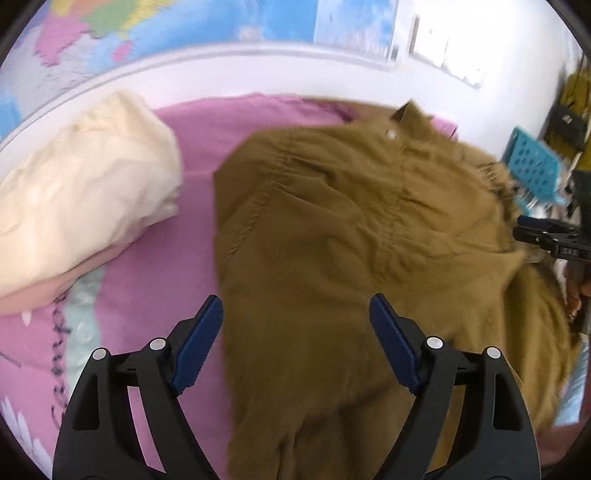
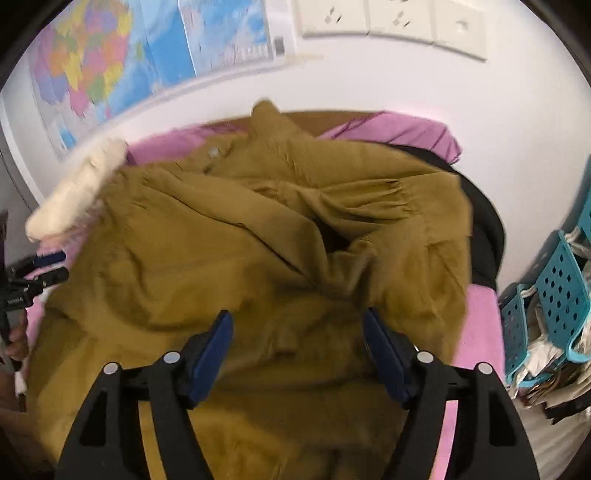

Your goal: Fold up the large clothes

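A large mustard-brown shirt (image 1: 351, 229) lies spread and rumpled on a pink bed sheet (image 1: 192, 155); it also fills the right wrist view (image 2: 221, 240), with its collar and a white button toward the wall. My left gripper (image 1: 295, 317) is open and empty above the shirt's left lower part. My right gripper (image 2: 297, 328) is open and empty above the bunched cloth near the shirt's right side. The right gripper shows at the right edge of the left wrist view (image 1: 535, 229); the left gripper shows at the left edge of the right wrist view (image 2: 48, 266).
A cream folded garment (image 1: 85, 192) lies at the left on the sheet. A dark garment (image 2: 484, 221) lies under the shirt's right side. Blue perforated baskets (image 2: 554, 295) stand right of the bed. A map (image 2: 110, 55) and wall sockets (image 2: 391, 18) hang behind.
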`<state>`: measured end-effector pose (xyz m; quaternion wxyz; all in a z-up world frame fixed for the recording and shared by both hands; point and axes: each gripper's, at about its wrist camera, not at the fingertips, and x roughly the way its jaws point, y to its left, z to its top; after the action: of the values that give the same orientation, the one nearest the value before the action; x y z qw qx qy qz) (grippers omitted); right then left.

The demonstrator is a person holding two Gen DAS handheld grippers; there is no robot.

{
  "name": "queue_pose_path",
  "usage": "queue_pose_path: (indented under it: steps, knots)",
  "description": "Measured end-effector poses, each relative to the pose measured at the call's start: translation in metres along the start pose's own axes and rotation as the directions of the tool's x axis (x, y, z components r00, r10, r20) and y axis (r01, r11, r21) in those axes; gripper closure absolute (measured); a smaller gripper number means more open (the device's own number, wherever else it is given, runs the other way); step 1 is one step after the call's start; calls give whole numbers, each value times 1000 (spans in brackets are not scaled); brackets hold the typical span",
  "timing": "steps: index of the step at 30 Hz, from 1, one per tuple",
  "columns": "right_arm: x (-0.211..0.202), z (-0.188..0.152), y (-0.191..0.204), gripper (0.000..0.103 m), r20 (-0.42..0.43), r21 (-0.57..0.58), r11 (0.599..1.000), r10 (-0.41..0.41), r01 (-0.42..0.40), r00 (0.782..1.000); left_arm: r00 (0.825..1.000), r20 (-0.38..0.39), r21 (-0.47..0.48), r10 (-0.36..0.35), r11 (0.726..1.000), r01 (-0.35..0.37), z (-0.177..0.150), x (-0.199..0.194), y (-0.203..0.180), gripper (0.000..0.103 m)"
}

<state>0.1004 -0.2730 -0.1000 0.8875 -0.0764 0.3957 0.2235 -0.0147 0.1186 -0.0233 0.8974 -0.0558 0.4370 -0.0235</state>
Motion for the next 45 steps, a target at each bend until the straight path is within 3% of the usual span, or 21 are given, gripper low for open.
queue_pose_path:
  steps: [5, 12, 20, 26, 28, 30, 33, 36, 38, 40, 42, 44, 45]
  knots:
    - [-49, -32, -21, 21, 43, 115, 988, 99, -103, 994, 1000, 20, -37, -20, 999, 21, -34, -44, 22, 19]
    - [-89, -106, -63, 17, 28, 286, 947, 147, -149, 989, 993, -69, -116, -92, 990, 84, -87, -52, 36, 17]
    - [-109, -168, -74, 17, 60, 402, 866, 298, -297, 953, 964, -110, -183, -243, 958, 221, -132, -61, 35, 12]
    - [-103, -188, -51, 17, 34, 376, 854, 374, -359, 927, 941, -120, -187, -317, 938, 292, -146, -67, 15, 6]
    - [-105, -190, -41, 16, 37, 349, 865, 372, -361, 927, 927, -123, -190, -354, 925, 328, -150, -69, 9, 6]
    - [-105, -193, -37, 16, 48, 356, 834, 433, -421, 900, 906, -131, -204, -403, 905, 373, -154, -70, 6, 6]
    - [-109, -196, -31, 16, 69, 335, 817, 475, -468, 877, 876, -121, -242, -468, 869, 431, -162, -74, 10, 6]
    - [-108, -197, -35, 17, 78, 349, 810, 476, -471, 876, 847, -105, -281, -522, 832, 478, -169, -76, 14, 6]
    - [-105, -195, -34, 19, 61, 336, 837, 437, -431, 897, 849, -108, -259, -518, 839, 479, -170, -76, 11, 6]
    - [-103, -190, -29, 10, 70, 322, 842, 436, -434, 897, 860, -110, -233, -499, 854, 466, -168, -75, 5, 5]
    - [-100, -186, -21, 9, 67, 287, 859, 423, -424, 903, 882, -113, -175, -458, 883, 436, -164, -72, -8, 5]
    - [-98, -184, -19, 20, 74, 276, 862, 423, -426, 903, 900, -120, -130, -419, 905, 404, -162, -71, -17, 5]
    - [-93, -185, -20, 50, 71, 296, 851, 434, -434, 898, 906, -120, -119, -405, 912, 392, -160, -70, -21, 5]
